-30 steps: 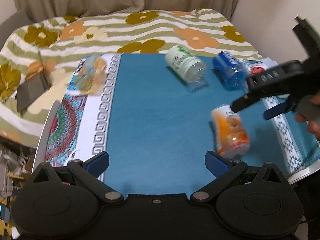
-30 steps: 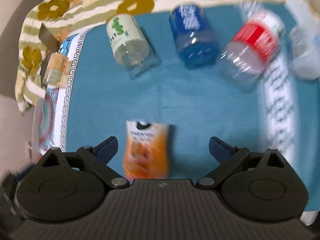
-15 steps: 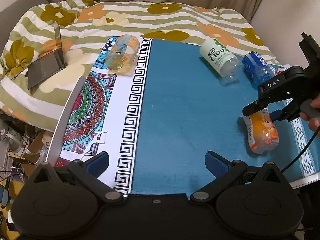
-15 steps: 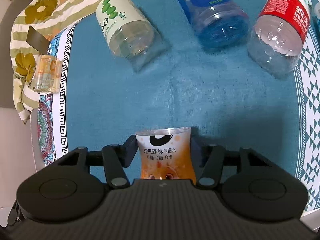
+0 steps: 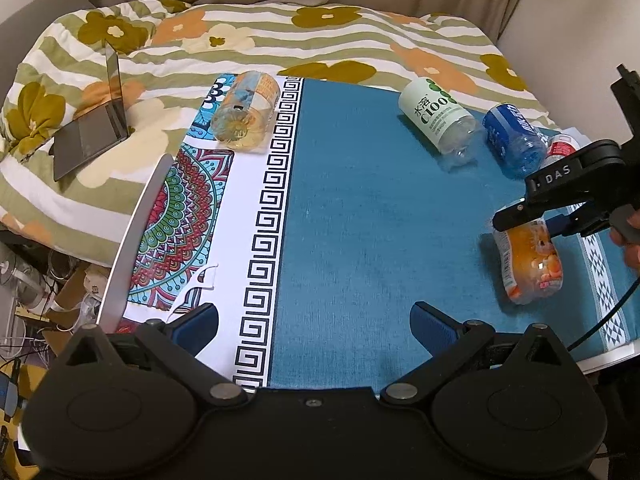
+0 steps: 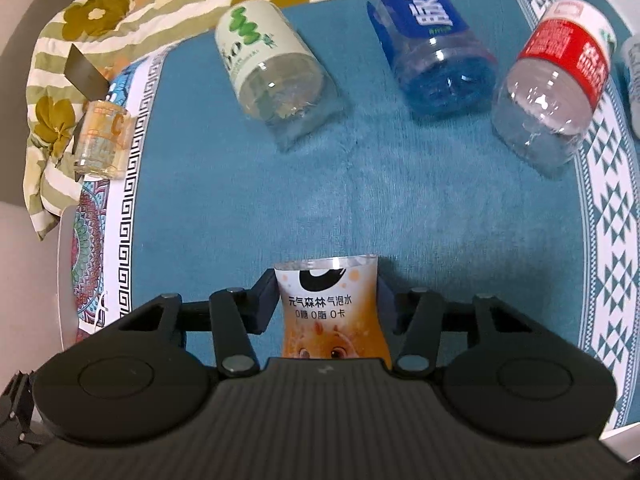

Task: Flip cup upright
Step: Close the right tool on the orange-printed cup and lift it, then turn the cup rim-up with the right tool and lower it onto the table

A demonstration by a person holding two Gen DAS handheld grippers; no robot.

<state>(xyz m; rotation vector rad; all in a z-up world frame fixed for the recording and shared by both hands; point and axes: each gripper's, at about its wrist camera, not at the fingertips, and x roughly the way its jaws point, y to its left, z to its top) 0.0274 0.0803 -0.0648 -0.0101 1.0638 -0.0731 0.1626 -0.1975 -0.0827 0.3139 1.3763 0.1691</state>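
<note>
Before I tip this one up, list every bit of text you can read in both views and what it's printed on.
"元气森林 气泡水" and "0糖 0脂 0卡": orange cup, held in the right claw.
"水溶 C100": green-and-white cup.
"DAS": right claw's arm, seen from the left wrist view.
Blue cup: large white characters, cropped, not readable.
Red-label cup: blurred.
Amber cup: too small.

Our right claw (image 6: 326, 300) is low over the table, its two fingers pressed against either side of the orange cup (image 6: 334, 312), gripping it near its open end. Our right hand (image 5: 632, 236) holds the handle behind it. Our left claw (image 5: 314, 320) hangs well apart, fingers spread wide, nothing between them.
</note>
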